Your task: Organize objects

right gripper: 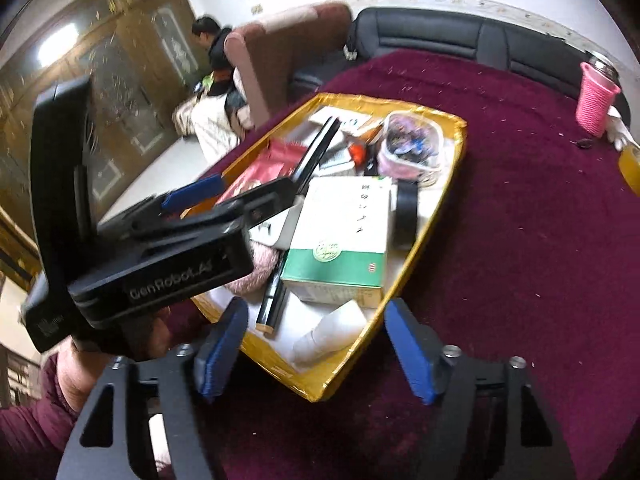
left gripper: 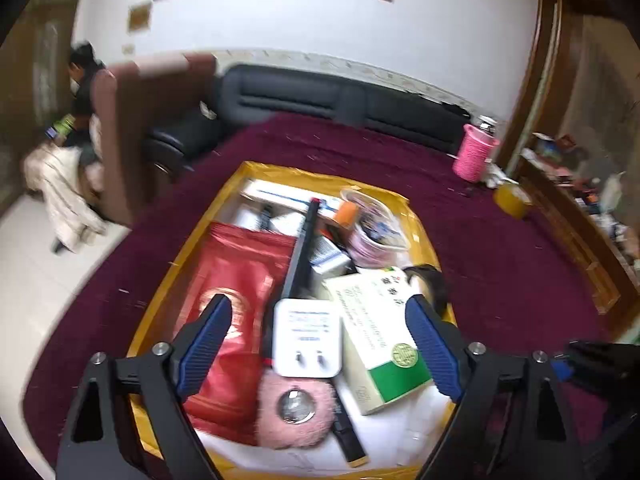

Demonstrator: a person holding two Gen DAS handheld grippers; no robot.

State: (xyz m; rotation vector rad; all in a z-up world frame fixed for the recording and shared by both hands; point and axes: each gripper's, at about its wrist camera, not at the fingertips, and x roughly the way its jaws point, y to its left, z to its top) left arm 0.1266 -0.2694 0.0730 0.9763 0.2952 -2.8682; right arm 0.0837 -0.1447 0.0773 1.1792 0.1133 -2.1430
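Note:
A yellow tray (left gripper: 152,312) (right gripper: 424,240) sits on a maroon cloth and holds many items: a red pouch (left gripper: 236,280), a white charger plug (left gripper: 307,336), a green-and-white box (left gripper: 380,336) (right gripper: 340,240), a pink fluffy item (left gripper: 296,412), a long black stick (left gripper: 300,248) and a clear container of small things (left gripper: 372,228) (right gripper: 412,148). My left gripper (left gripper: 316,344) is open above the tray, its fingers either side of the plug; it also shows in the right wrist view (right gripper: 224,196). My right gripper (right gripper: 316,344) is open and empty over the tray's near corner.
A pink knitted cup holder (left gripper: 474,152) (right gripper: 596,100) and a yellow tape roll (left gripper: 512,198) stand on the cloth at the far right. A black sofa (left gripper: 320,100) and a brown chair (left gripper: 152,120) lie beyond. A person (right gripper: 212,40) sits at the back left.

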